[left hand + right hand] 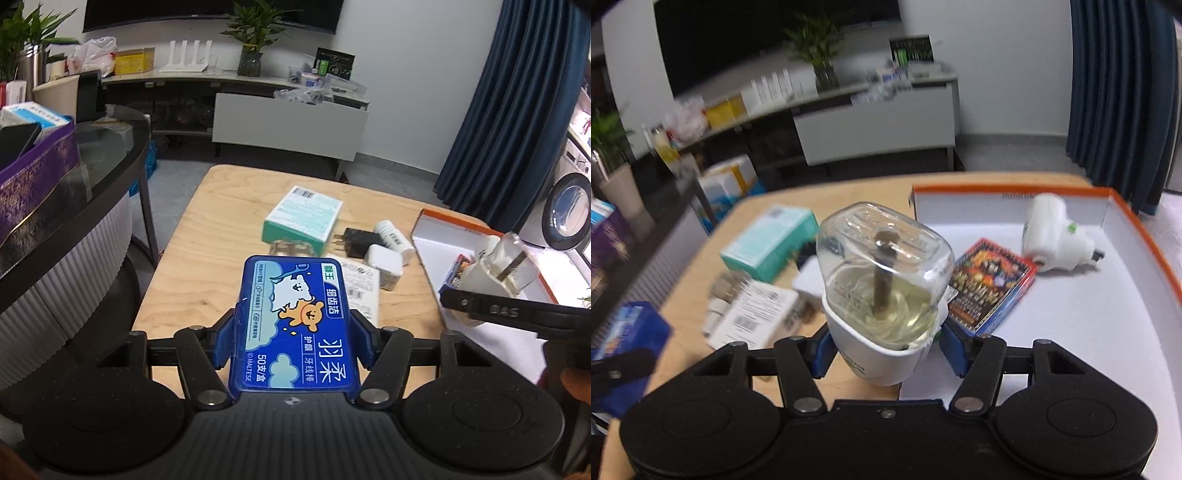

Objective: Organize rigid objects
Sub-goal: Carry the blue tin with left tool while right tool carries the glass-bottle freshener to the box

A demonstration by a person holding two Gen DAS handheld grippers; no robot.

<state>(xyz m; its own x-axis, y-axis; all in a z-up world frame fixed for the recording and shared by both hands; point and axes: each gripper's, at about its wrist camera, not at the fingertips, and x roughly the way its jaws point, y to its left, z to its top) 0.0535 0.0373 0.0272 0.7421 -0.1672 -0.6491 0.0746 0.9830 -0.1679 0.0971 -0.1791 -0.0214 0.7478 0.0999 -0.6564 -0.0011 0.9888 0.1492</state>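
Observation:
My left gripper (293, 338) is shut on a blue floss-pick box (295, 321) and holds it above the wooden table (207, 240). My right gripper (882, 347) is shut on a white plug-in vaporizer with a clear liquid bottle (882, 280), held over the near left edge of an orange-rimmed white box (1089, 325). That box holds a second white plug-in unit (1052, 236) and a colourful card pack (990, 288). In the left wrist view the right gripper and vaporizer (495, 273) hang over the box (428, 240).
On the table lie a teal box (303, 219), a black charger (356, 242), a white charger (384, 264), a white bottle (393, 236), a white labelled box (360, 288) and some keys (290, 247). A glass-topped counter (99, 166) stands left.

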